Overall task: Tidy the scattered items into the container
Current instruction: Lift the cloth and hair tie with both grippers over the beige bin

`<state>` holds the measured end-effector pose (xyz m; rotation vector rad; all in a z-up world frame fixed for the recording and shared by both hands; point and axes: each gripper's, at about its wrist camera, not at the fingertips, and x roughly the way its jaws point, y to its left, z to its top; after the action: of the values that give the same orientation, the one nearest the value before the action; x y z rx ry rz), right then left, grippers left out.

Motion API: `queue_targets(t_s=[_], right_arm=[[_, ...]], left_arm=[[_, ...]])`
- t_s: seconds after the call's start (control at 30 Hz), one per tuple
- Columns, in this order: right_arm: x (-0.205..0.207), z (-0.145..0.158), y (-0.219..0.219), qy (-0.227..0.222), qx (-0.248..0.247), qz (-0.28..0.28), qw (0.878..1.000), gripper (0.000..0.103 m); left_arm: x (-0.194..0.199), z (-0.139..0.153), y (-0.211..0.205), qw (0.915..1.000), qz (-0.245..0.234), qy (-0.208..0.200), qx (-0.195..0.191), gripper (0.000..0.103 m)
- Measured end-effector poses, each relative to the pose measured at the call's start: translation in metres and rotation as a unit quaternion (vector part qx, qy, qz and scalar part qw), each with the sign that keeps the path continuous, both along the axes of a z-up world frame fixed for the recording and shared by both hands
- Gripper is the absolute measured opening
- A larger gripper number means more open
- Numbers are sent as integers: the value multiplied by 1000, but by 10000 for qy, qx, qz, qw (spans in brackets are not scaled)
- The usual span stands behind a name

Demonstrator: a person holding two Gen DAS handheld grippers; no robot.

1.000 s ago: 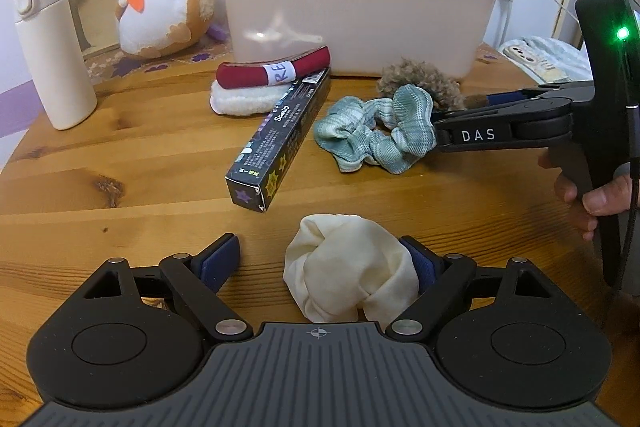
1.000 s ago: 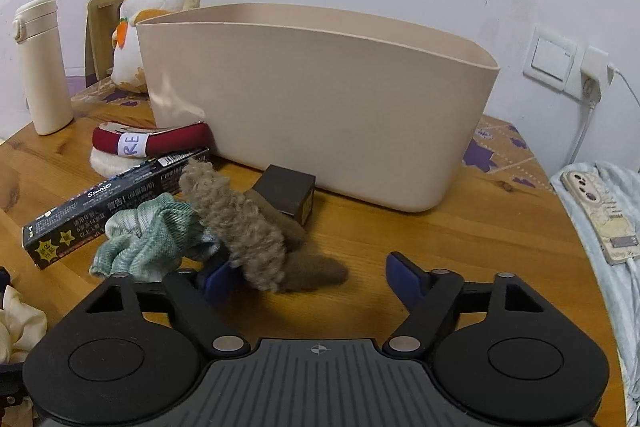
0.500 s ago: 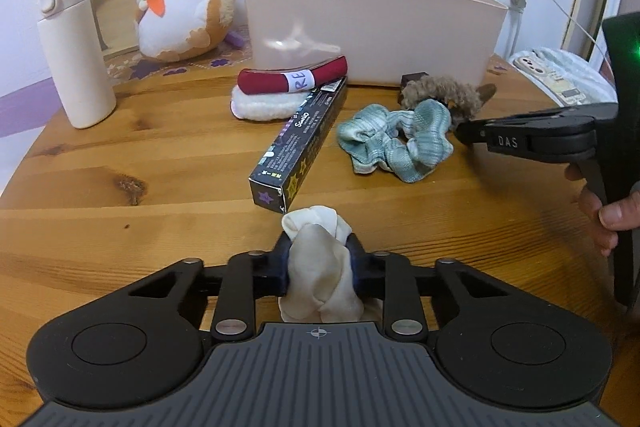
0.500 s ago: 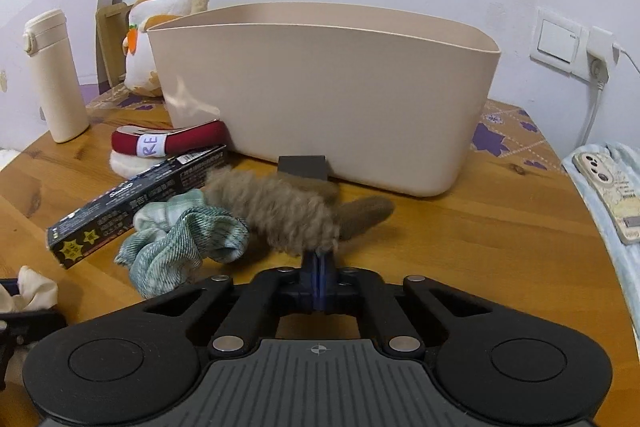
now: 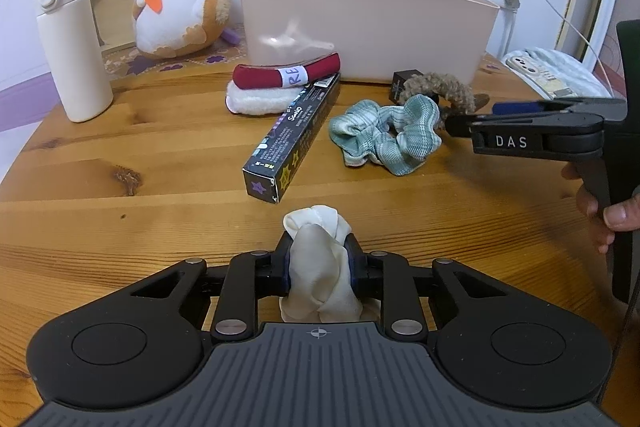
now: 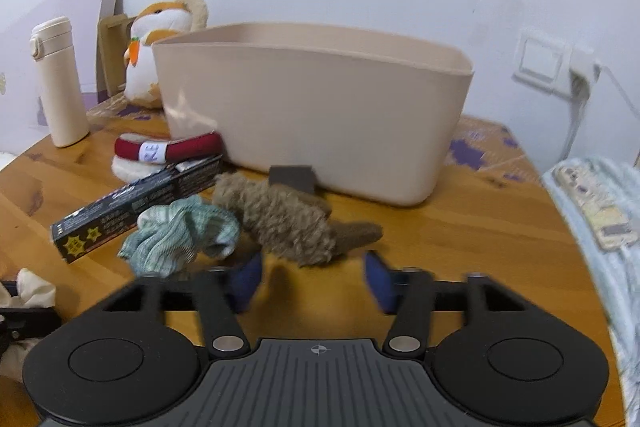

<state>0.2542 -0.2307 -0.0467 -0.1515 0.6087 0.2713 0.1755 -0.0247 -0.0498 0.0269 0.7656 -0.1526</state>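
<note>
Right claw (image 6: 314,285) has reopened behind the brown scrunchie (image 6: 280,219).

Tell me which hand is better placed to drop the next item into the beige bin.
The left. Its tongs are shut on the cream scrunchie, ready to lift toward the bin. The right tongs are open and hold nothing; the brown scrunchie lies on the table just ahead of them.
</note>
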Motion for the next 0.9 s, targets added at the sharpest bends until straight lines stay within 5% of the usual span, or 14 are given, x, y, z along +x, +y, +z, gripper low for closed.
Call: queue_targets(t_s=[0.17, 0.33, 0.47, 0.6, 0.9], right_arm=[[14, 0, 12, -290, -457, 163, 9984, 77], [34, -9, 16, -17, -305, 299, 9991, 50], [29, -8, 13, -39, -125, 321, 9994, 42], [21, -2, 7, -76, 9, 303, 9995, 23], [-1, 7, -7, -81, 213, 276, 9994, 17]], left_arm=[[0, 0, 0, 10000, -5, -8, -12, 25], [0, 0, 2, 10000, -18, -9, -64, 24], [1, 1, 3, 10000, 37, -22, -80, 21], [1, 1, 6, 9998, 66, -31, -158, 20], [-6, 6, 5, 9997, 33, -120, -213, 19]])
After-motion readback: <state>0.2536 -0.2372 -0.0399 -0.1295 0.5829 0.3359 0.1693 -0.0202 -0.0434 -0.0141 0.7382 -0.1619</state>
